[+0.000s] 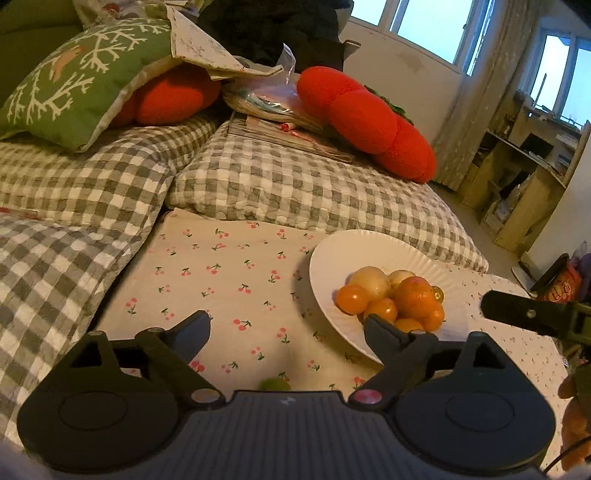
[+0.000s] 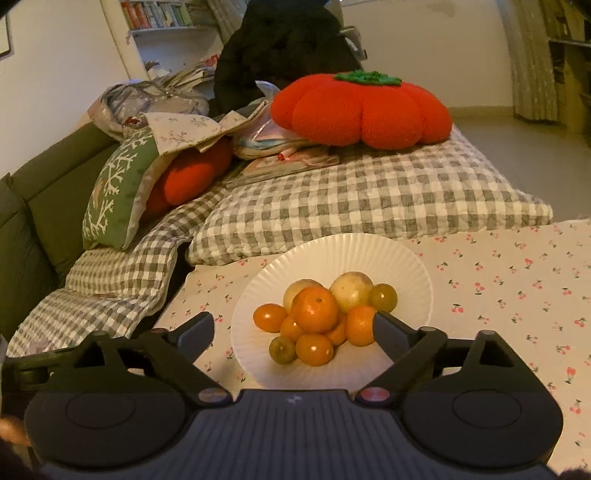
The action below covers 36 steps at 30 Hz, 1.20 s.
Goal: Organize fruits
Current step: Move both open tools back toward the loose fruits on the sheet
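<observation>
Left wrist: the left claw point(image 1: 288, 325) gapes wide and empty left of the plate point(image 1: 332, 266); a green fruit point(image 1: 275, 384) lies loose nearby and might roll

Right wrist: the right claw point(image 2: 295, 325), wide and empty, straddles the fruit pile point(image 2: 317, 317); a nudge could topple it off the plate

a green sofa point(image 2: 44, 206) sits along a pale wall point(image 2: 55, 66), with bookshelves point(image 2: 162, 16) above it. windows point(image 1: 424, 26) show dim bluish daylight beside a patterned curtain point(image 1: 491, 92). wooden shelving point(image 1: 517, 177) stands on the pale floor point(image 2: 517, 122).
</observation>
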Each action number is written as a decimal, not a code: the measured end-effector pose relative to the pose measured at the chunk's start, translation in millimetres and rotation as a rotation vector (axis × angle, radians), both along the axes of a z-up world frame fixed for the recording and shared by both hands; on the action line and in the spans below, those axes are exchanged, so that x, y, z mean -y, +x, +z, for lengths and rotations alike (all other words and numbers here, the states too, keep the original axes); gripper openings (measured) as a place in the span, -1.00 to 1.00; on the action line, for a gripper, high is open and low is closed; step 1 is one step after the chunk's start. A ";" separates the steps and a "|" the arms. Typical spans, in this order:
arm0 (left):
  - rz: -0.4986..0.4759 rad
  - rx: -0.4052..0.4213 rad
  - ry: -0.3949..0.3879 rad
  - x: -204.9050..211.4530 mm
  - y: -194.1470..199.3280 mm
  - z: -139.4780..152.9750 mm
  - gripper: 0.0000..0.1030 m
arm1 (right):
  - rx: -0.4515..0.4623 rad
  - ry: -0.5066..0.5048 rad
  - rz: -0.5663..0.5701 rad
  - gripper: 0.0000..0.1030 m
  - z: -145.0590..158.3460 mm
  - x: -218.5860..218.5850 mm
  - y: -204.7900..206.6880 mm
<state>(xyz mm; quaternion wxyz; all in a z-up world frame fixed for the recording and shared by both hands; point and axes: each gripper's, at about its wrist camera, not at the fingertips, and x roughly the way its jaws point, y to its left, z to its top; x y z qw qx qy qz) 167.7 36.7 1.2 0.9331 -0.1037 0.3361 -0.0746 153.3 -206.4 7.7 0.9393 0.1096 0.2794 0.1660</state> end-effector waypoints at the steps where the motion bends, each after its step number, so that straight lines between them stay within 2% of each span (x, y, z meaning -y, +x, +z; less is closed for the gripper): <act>1: 0.000 -0.001 0.008 0.8 -1.4 -0.3 0.72 | 0.003 -0.002 -0.001 0.87 0.8 -0.9 -3.5; 5: 0.002 -0.026 0.015 2.4 -10.7 -3.6 0.75 | -0.008 0.007 0.020 0.89 -1.4 -4.2 -17.9; 13: 0.005 -0.038 0.067 8.5 -32.1 -6.0 0.86 | -0.013 -0.059 0.053 0.98 -9.4 -20.7 -43.3; 18: 0.026 -0.064 0.062 6.3 -43.2 -11.1 0.87 | -0.032 -0.099 0.094 0.99 -12.4 -32.1 -56.4; 29: 0.022 -0.081 0.207 24.1 -67.8 -23.8 0.89 | -0.070 -0.175 0.104 0.99 -27.5 -42.6 -76.3; 36: 0.006 -0.081 0.213 26.6 -84.8 -26.7 0.89 | -0.066 -0.198 0.102 0.99 -31.9 -40.7 -88.6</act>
